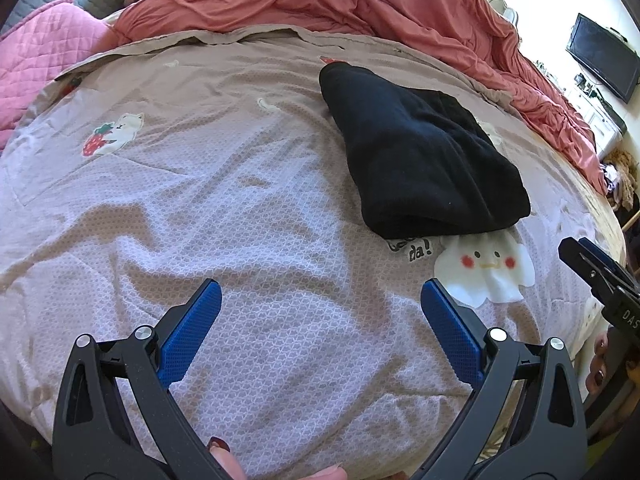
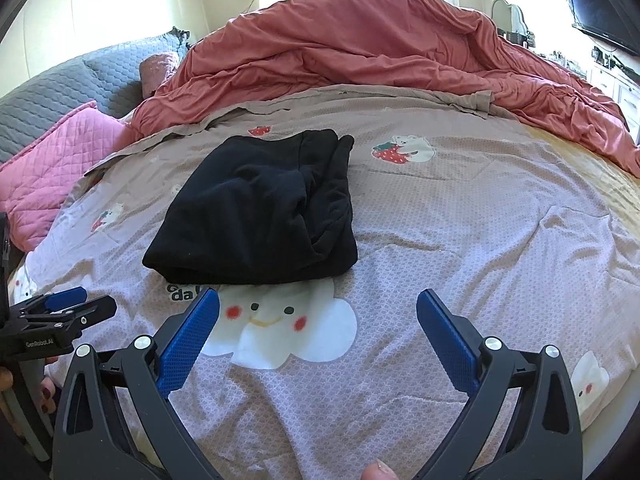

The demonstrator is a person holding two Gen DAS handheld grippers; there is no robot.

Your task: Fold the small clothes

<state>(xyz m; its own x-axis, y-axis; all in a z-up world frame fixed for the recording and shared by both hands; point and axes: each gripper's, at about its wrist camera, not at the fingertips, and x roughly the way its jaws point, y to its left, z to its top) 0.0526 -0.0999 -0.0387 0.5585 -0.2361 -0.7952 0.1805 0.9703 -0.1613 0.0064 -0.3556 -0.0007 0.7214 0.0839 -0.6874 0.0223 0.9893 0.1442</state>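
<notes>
Black garment [image 2: 256, 208], soft and fleecy-looking, lies folded into a thick wedge on the bed, resting on a mauve bedspread [image 1: 200, 208] with a fine honeycomb weave. Its near edge overlaps a white smiling cloud patch [image 2: 280, 328] beside printed letters ending "da!". A rumpled coral quilt [image 2: 360, 48] is heaped behind, with a pink quilted pillow [image 2: 60, 160] to one side. The left gripper [image 1: 320, 312] hovers over the bedspread, well apart from the garment, its blue textured jaws spread wide and holding nothing. The right gripper [image 2: 318, 316] hangs just short of the garment, its jaws likewise wide and bare. "GenRobot.AI" reads on the left gripper's body.
</notes>
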